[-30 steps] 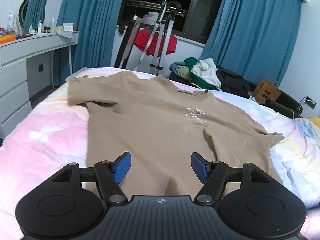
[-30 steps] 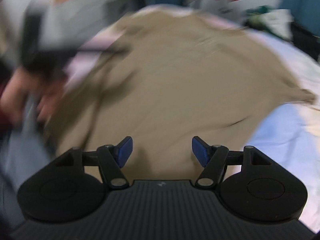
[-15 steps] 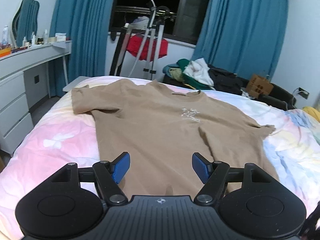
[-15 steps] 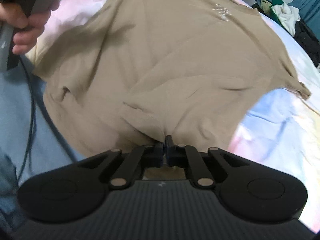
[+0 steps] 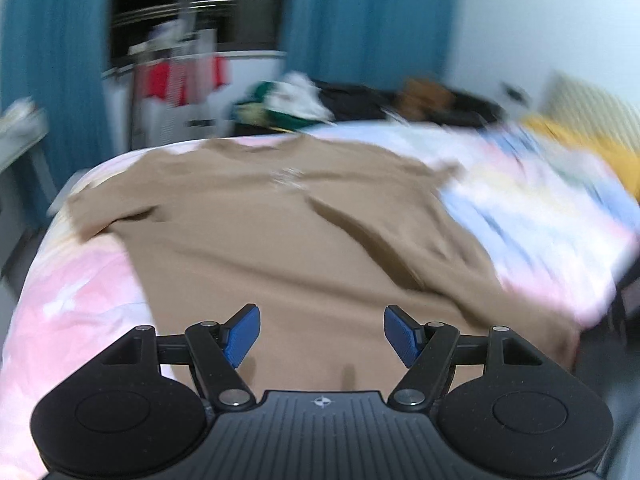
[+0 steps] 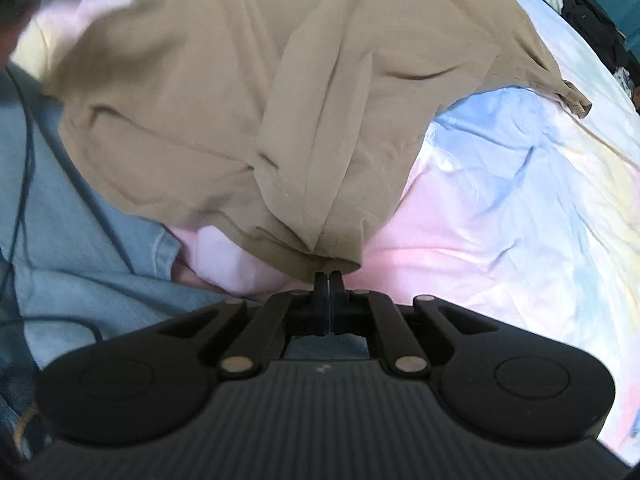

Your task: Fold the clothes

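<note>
A tan T-shirt (image 5: 280, 240) lies spread face up on the bed, collar toward the window, a small white print on its chest. My left gripper (image 5: 322, 334) hovers open over the shirt's near hem, with nothing between its blue pads. In the right wrist view my right gripper (image 6: 329, 280) is shut on the tan T-shirt's (image 6: 240, 100) bottom hem corner, and the cloth bunches and lifts in folds away from the jaws. The left wrist view is blurred by motion.
The bed cover (image 6: 500, 200) is pastel pink, blue and yellow. A person's denim clothing (image 6: 72, 232) and a dark cable sit at the near left. A pile of clothes (image 5: 288, 104), blue curtains (image 5: 360, 20) and a drying rack stand beyond the bed.
My right gripper closed on the shirt's hem and has pulled it up, gathering the cloth into folds. My left gripper swung and rolled to the right, staying open over the hem.
</note>
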{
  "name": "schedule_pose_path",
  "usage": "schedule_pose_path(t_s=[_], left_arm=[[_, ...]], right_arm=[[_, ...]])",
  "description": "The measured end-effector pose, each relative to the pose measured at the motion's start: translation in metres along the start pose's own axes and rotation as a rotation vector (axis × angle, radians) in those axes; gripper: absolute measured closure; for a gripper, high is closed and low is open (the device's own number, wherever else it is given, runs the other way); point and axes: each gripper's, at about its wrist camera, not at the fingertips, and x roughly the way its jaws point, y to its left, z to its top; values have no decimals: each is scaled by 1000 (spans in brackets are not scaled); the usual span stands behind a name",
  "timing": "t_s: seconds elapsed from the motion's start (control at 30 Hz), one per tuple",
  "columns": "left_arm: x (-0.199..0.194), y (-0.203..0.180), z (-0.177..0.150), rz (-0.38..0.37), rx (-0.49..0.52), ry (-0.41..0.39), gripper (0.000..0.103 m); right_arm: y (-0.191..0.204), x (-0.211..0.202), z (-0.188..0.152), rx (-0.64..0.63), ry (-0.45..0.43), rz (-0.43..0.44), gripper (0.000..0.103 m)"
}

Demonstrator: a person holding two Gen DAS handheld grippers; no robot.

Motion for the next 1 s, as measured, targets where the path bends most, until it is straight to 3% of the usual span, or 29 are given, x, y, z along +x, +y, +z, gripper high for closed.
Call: schedule_pose_path(t_s=[0.13, 0.23, 0.27, 0.3, 0.37, 0.47, 0.53, 0.57, 0.63, 0.67, 0.83, 1.0], left_arm=[[-7, -27, -17, -92, 202, 58, 32], [0, -43, -24, -119, 294, 106, 32], [3, -48, -27, -123, 322, 126, 32], [8, -54, -30, -128, 352, 151, 33], [19, -64, -37, -142, 419, 210, 35], [32, -73, -44, -119, 504, 276, 36], [40, -79, -49, -98, 557, 317, 51], [42, -79, -50, -84, 566, 328, 58], [41, -71, -47, -49, 538, 324, 92], [40, -68, -46, -32, 524, 322, 96], [14, -49, -32, -3, 477, 268, 101], [-20, -30, -14, -9, 420, 234, 101]], right_arm=[[-3, -11, -2, 33, -116, 25, 97], [-7, -9, -3, 50, -131, 73, 94], [-8, -8, -4, 51, -127, 88, 90], [-8, -8, -5, 49, -130, 101, 77], [-4, -9, -4, 42, -146, 112, 60], [4, -12, -3, 14, -167, 112, 57], [8, -9, -2, -5, -162, 101, 57], [9, -7, -1, -5, -158, 94, 57], [10, -2, 2, -5, -145, 85, 57], [11, -1, 3, -8, -139, 79, 57], [20, 5, 13, -71, -105, 6, 57], [41, 18, 25, -233, -45, -7, 57]])
